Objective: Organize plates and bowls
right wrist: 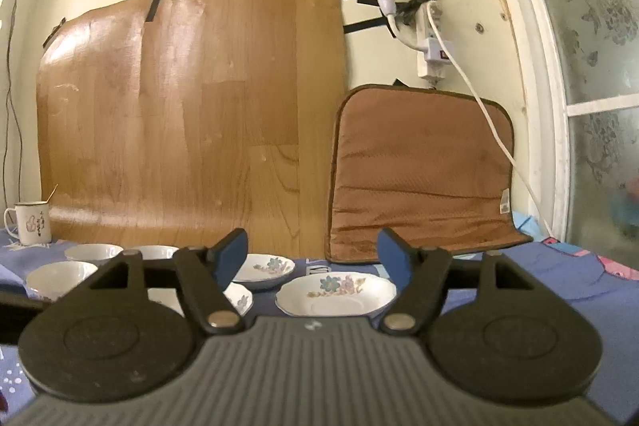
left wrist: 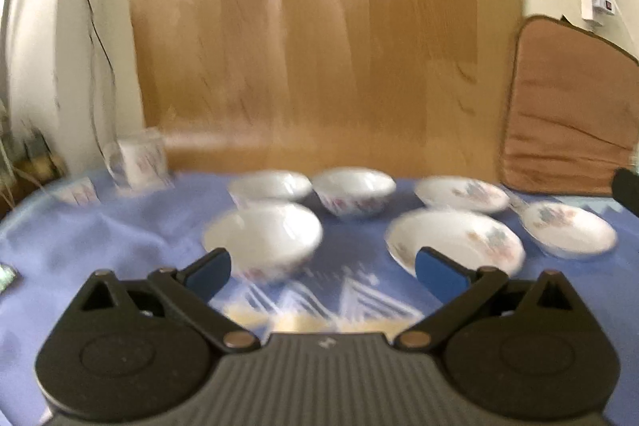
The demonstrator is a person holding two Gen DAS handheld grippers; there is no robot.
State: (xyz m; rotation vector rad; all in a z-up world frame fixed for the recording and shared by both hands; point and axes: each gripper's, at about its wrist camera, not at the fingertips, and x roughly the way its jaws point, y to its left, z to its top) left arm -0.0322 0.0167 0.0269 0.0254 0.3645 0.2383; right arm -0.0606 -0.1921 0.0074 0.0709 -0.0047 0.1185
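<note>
Three white bowls with flowered outsides stand on the blue cloth in the blurred left wrist view: a near bowl (left wrist: 261, 242), a far-left bowl (left wrist: 271, 184) and a far-middle bowl (left wrist: 353, 192). To their right lie three flowered plates (left wrist: 455, 240), (left wrist: 461, 194), (left wrist: 569, 230). My left gripper (left wrist: 322, 272) is open just short of the near bowl and the near plate, holding nothing. In the right wrist view my right gripper (right wrist: 313, 250) is open and empty, held level above the nearest plate (right wrist: 337, 294). A second plate (right wrist: 267, 266) lies behind it, and a third plate (right wrist: 239, 298) is half hidden by the left finger. The bowls (right wrist: 60, 276), (right wrist: 94, 252) sit further left.
A white enamel mug (right wrist: 30, 222) stands at the back left of the table. A brown cushion (right wrist: 419, 170) leans on the wall behind the plates, beside a wood-pattern sheet (right wrist: 191, 114). A white cable (right wrist: 491, 122) hangs from a wall socket with a bulb.
</note>
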